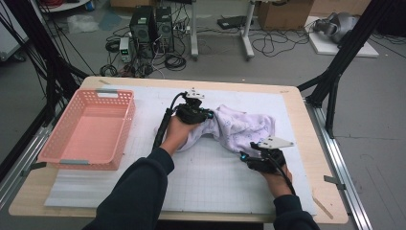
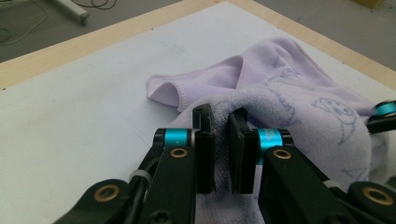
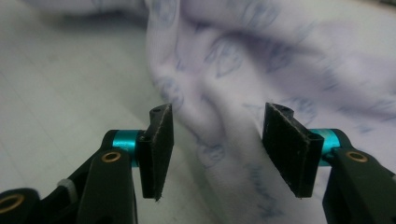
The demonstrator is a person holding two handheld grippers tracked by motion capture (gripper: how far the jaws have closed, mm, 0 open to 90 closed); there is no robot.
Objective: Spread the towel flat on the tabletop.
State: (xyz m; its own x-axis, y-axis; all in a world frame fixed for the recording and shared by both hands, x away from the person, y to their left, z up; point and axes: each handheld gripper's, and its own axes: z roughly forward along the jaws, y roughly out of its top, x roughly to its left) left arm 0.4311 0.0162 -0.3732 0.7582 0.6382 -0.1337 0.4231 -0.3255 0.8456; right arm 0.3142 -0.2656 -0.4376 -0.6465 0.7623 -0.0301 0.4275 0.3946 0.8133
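White mat, pink basket bare, left gripper pinching towel, right gripper wide.

Wooden table, white grid mat, pink basket, lilac towel

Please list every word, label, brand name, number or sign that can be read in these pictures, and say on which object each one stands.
No text can be read.
The towel carries faint printed drawings, blurred in the right gripper view; I cannot make out letters among them.
The two computer towers on the floor are too small to show any brand.
The pink basket and the gridded mat show no writing.
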